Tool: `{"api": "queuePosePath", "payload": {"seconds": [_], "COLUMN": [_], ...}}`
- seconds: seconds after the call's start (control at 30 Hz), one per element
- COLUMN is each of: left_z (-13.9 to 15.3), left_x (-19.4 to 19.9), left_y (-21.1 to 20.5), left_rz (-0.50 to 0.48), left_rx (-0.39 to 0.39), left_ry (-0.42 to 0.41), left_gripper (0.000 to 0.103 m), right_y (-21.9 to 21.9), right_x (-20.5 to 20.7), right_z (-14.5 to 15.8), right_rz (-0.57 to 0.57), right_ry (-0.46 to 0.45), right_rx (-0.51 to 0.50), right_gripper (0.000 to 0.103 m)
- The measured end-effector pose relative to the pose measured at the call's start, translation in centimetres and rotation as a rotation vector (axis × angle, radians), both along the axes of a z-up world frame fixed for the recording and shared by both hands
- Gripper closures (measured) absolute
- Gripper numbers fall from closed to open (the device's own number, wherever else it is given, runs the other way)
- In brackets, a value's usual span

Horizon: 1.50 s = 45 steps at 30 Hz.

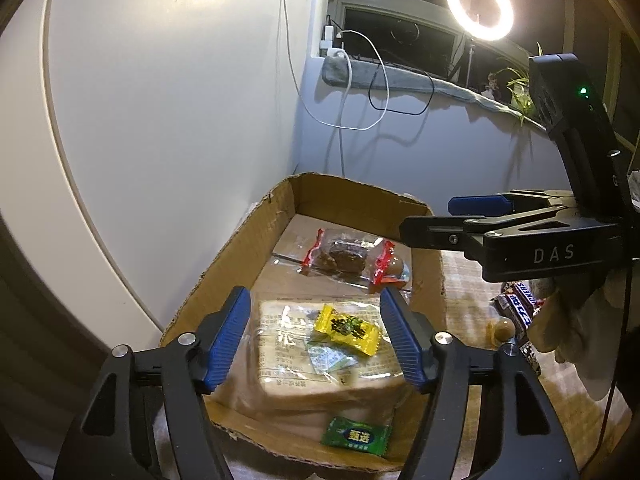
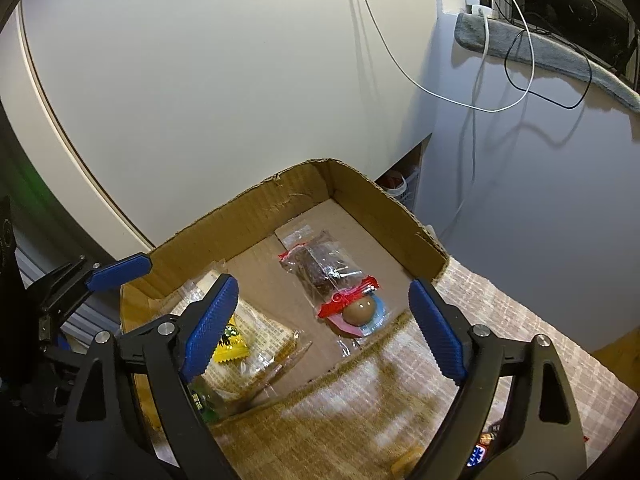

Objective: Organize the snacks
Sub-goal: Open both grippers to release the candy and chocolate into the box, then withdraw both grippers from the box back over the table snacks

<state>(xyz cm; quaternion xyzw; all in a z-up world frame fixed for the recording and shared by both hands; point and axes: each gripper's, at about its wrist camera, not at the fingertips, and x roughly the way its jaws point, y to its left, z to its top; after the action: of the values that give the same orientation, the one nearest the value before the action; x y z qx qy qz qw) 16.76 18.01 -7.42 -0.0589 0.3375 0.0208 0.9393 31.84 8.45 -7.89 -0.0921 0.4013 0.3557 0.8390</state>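
Your left gripper (image 1: 314, 336) fingers apart, yellow candy (image 1: 347, 329) lies between, untouched, on bread pack (image 1: 280, 356). Right gripper (image 2: 320, 328) also apart, above egg pack (image 2: 356, 312) in cardboard box (image 2: 400, 208).

Box (image 1: 256, 240): corrugated cardboard, matt brown, edges torn and rough.
Bread pack (image 1: 320, 356): clear glossy plastic film, crinkled, printed.
Yellow candy (image 1: 346, 330): glossy plastic wrapper, crimped ends.
Green sachet (image 1: 356, 436): shiny plastic foil.
Left claw (image 1: 316, 340): matt black plastic arms, ribbed blue pads (image 1: 224, 340), bright metal rivets.
Tabletop (image 2: 500, 312): woven checked cloth, matt.
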Motion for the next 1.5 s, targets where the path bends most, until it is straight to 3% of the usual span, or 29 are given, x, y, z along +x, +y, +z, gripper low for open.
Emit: {"api": "queuePosePath", "payload": {"seconds": [0.17, 0.4, 0.8, 1.23, 1.43, 1.5], "left_z": [0.2, 0.7, 0.6, -1.7, -4.2, -5.0], "left_x": [-0.5, -1.5, -2.4, -3.2, -3.2, -3.2], "left_y": [-0.6, -2.1, -6.1, -11.1, -13.8, -14.9], "left_rz": [-0.001, -0.017, -0.1, -0.184, -0.237, -0.261], "left_rx": [0.007, 0.017, -0.02, -0.088, -0.145, -0.154], "left_ry": [-0.001, -0.009, -0.003, 0.07, 0.155, 0.184], "left_gripper": [0.026, 0.026, 0.026, 0.049, 0.073, 0.073], "right_y": [-1.3, -4.8, -14.8, -23.7, -23.6, -22.6], "right_x": [-0.6, -2.0, -5.2, -8.2, -9.3, -9.5], "right_z": [0.5, 1.7, 3.0, 1.0, -1.3, -2.3], "right_rz": [-0.018, -0.047, -0.156, -0.263, -0.223, -0.183], "right_ry": [-0.001, -0.004, -0.02, 0.016, 0.081, 0.116], "right_rx": [0.008, 0.026, 0.064, 0.046, 0.058, 0.058], "right_gripper": [0.013, 0.013, 0.013, 0.013, 0.013, 0.025]}}
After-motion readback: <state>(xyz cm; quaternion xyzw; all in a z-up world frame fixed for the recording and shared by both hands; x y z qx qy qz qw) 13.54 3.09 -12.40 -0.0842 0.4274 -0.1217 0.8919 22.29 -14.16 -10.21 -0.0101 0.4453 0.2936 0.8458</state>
